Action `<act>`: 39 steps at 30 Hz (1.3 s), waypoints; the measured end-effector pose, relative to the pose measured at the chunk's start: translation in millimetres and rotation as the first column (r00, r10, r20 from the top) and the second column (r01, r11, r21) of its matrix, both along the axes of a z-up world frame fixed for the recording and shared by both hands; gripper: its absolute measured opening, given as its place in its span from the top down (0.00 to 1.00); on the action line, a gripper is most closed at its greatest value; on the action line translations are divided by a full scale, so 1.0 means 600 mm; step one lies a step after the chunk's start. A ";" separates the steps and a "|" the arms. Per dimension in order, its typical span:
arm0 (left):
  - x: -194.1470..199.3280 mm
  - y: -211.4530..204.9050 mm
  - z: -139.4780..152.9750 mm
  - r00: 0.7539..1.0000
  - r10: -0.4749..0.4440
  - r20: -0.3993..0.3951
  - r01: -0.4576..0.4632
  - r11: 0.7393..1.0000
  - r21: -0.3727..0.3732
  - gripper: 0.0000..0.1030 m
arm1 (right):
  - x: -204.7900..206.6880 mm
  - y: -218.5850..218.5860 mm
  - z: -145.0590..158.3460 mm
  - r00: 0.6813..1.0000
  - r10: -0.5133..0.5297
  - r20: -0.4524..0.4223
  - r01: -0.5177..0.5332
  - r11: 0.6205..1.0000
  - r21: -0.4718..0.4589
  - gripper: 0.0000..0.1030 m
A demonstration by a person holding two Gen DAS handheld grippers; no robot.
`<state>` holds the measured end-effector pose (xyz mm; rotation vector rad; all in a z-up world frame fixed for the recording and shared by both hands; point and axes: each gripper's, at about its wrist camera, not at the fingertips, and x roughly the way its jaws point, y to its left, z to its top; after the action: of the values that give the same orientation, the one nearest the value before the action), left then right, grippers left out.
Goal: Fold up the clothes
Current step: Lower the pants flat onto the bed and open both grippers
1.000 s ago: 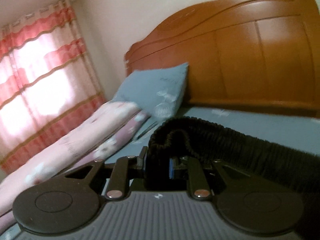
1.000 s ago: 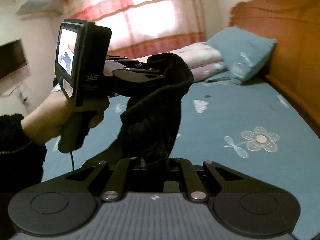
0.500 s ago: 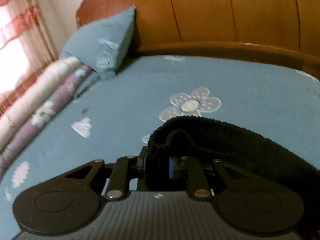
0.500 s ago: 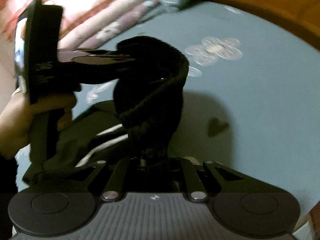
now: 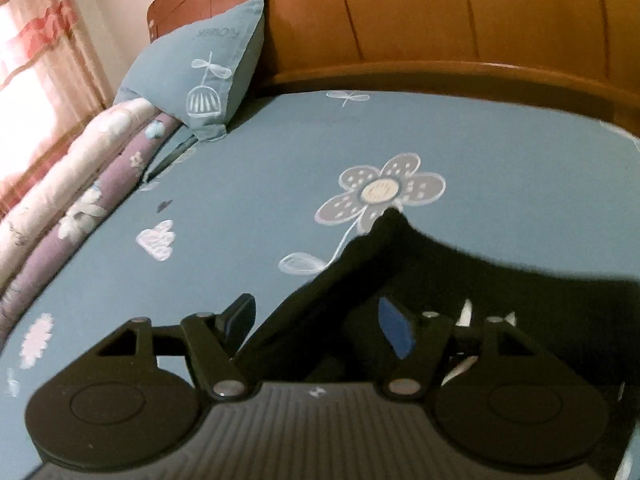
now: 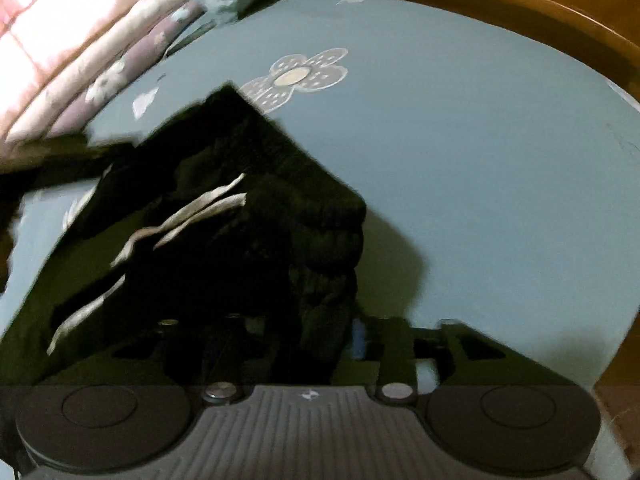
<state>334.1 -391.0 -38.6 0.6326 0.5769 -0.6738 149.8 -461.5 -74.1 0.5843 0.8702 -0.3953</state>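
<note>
Black garment (image 6: 248,208) down on the blue sheet (image 5: 248,208), both grippers low over it.

Left gripper (image 5: 320,324) has its fingers spread wide; the dark cloth runs through the gap between them and off to the right, and I can't see either pad pinching it. Right gripper (image 6: 308,336) is murkier: the picture is blurry and a thick knit fold bunches right between the fingers, so I honestly can't tell if it's clamped or loose. From that side the garment lies spread out, with pale stripes across it and one corner pointing at the printed flower (image 6: 296,76). Pillow (image 5: 204,76) leans on the wooden headboard (image 5: 460,16), with a rolled quilt (image 5: 68,200) along the left edge.
</note>
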 end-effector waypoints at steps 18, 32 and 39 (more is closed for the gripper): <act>-0.146 0.454 0.057 0.948 0.196 -0.250 -0.224 0.971 -0.086 0.26 | -0.016 0.076 0.047 0.948 0.266 0.173 -0.252 0.962 -0.102 0.41; -0.202 0.543 0.065 0.947 0.251 -0.201 -0.283 0.947 -0.151 0.25 | 0.274 0.032 0.016 0.900 0.392 0.190 -0.370 0.918 -0.141 0.41; -0.200 0.555 0.049 0.938 0.292 -0.187 -0.317 0.940 -0.122 0.25 | 0.403 0.000 -0.052 0.935 0.345 0.078 -0.331 0.932 -0.147 0.41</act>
<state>214.0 -58.0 -8.9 0.3352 0.7544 -0.4728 391.7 -461.8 -105.4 0.3201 0.8207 -0.1055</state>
